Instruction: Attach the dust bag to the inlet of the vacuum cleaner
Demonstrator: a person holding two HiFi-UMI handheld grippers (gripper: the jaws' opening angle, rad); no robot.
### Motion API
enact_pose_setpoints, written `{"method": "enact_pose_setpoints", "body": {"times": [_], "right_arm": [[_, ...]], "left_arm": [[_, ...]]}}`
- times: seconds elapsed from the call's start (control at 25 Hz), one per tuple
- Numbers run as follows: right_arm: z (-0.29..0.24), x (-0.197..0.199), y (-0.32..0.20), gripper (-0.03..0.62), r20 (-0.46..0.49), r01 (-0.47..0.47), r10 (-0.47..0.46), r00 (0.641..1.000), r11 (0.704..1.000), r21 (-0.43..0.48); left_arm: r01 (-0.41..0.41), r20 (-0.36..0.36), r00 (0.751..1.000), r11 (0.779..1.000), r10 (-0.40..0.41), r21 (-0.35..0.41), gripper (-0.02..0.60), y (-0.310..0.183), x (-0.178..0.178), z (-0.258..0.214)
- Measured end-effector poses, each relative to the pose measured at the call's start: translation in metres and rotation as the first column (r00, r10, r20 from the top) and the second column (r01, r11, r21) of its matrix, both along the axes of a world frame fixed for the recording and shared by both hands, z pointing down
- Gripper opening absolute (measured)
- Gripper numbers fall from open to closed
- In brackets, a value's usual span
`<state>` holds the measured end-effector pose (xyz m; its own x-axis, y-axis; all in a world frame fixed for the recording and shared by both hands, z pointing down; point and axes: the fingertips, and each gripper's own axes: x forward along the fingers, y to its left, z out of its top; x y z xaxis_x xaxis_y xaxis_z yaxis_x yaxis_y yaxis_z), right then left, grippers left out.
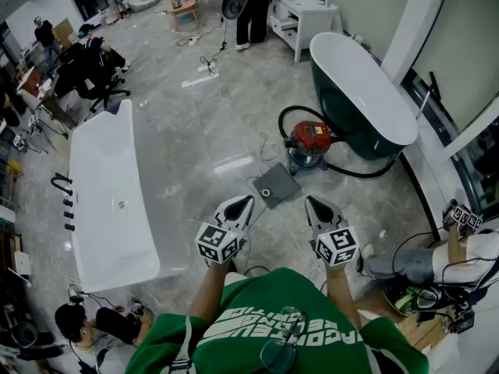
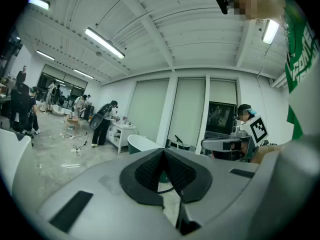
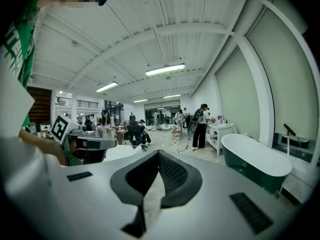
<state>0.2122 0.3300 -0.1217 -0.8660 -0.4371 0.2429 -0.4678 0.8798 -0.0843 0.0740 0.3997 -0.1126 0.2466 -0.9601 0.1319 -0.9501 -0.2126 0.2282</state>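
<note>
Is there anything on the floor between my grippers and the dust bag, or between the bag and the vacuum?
Nothing visible. The grey dust bag lies flat on bare floor just ahead of the left gripper and right gripper. The red vacuum cleaner stands right beyond it; its black hose loops off to the side.

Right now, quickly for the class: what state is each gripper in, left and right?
Grey left gripper: shut, jaws together, holding nothing.
Grey right gripper: shut, jaws together, holding nothing.
</note>
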Motion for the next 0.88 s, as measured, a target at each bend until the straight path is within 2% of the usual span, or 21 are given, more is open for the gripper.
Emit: {"method": "enact_pose_setpoints", "body": {"times": [0.36,0.64,0.88], "right_arm": [[-0.002,-0.028,-0.001,0.009,-0.016,0.004,-0.004,1.000,1.000,0.010],[-0.005,-0.045,0.003,0.009,-0.011,-0.037,0.037,0.999,0.999,0.002],[0.003,-0.085,0.029,0.009,-0.039,-0.055,0.055,0.998,0.998,-0.010]], "left_arm": [[0.000,-0.009,1.000,1.000,0.000,0.008,0.003,0.004,-0.026,0.001],[-0.017,-0.045,0.999,1.000,0.018,0.022,0.003,0.009,-0.051,0.004],[-0.043,-0.082,0.996,0.998,0.047,0.044,0.003,0.028,-0.090,0.005]]}}
